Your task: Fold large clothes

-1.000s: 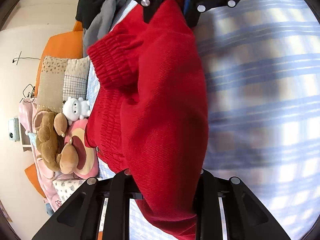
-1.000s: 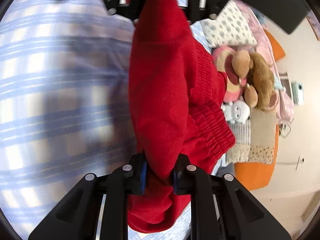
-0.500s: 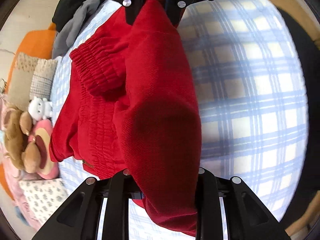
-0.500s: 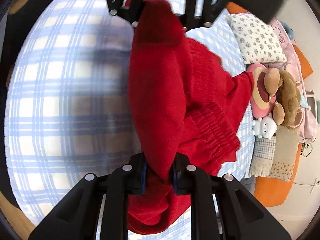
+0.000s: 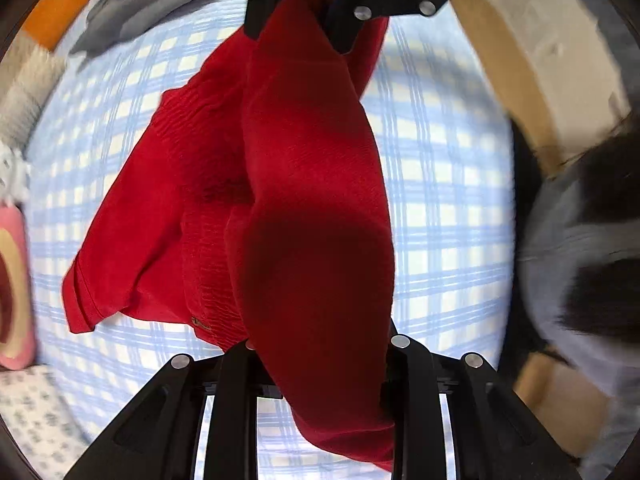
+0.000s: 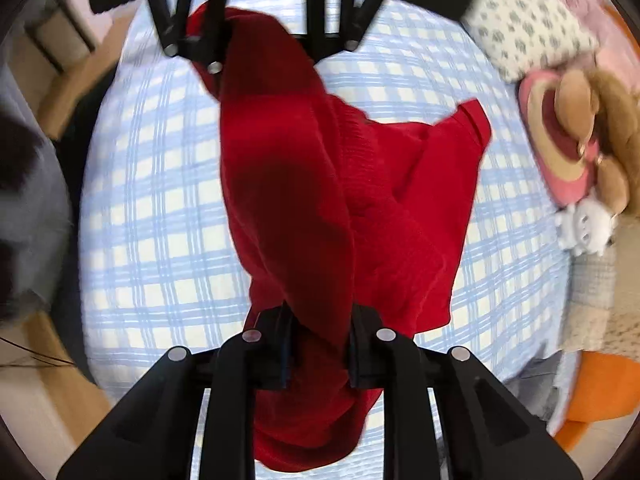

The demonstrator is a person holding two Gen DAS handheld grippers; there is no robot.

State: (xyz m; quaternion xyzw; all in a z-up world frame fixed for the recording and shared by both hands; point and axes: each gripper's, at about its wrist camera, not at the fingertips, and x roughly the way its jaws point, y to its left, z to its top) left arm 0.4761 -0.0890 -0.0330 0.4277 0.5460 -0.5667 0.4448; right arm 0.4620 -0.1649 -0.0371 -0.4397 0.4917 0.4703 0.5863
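A red garment with a shirred elastic waist (image 5: 304, 200) hangs stretched between my two grippers, high above a blue-and-white checked bed (image 5: 440, 184). My left gripper (image 5: 320, 364) is shut on one end of it. My right gripper (image 6: 320, 320) is shut on the other end (image 6: 288, 184). Each gripper shows at the top of the other's view, the right gripper (image 5: 308, 20) in the left wrist view and the left gripper (image 6: 264, 40) in the right wrist view. A loose flap of the red cloth (image 6: 448, 184) dangles below the taut fold.
Patterned pillows (image 6: 528, 20), a brown plush toy (image 6: 600, 128) and a small white plush (image 6: 584, 228) lie along one edge of the bed. Grey and black clothes (image 5: 152, 4) are heaped near an orange cushion (image 6: 600, 396). A person in grey (image 5: 580, 280) stands beside the bed.
Both grippers have risen with the red garment. The bed looks farther below, and the garment hangs freer and longer between them. Both grips are unchanged.
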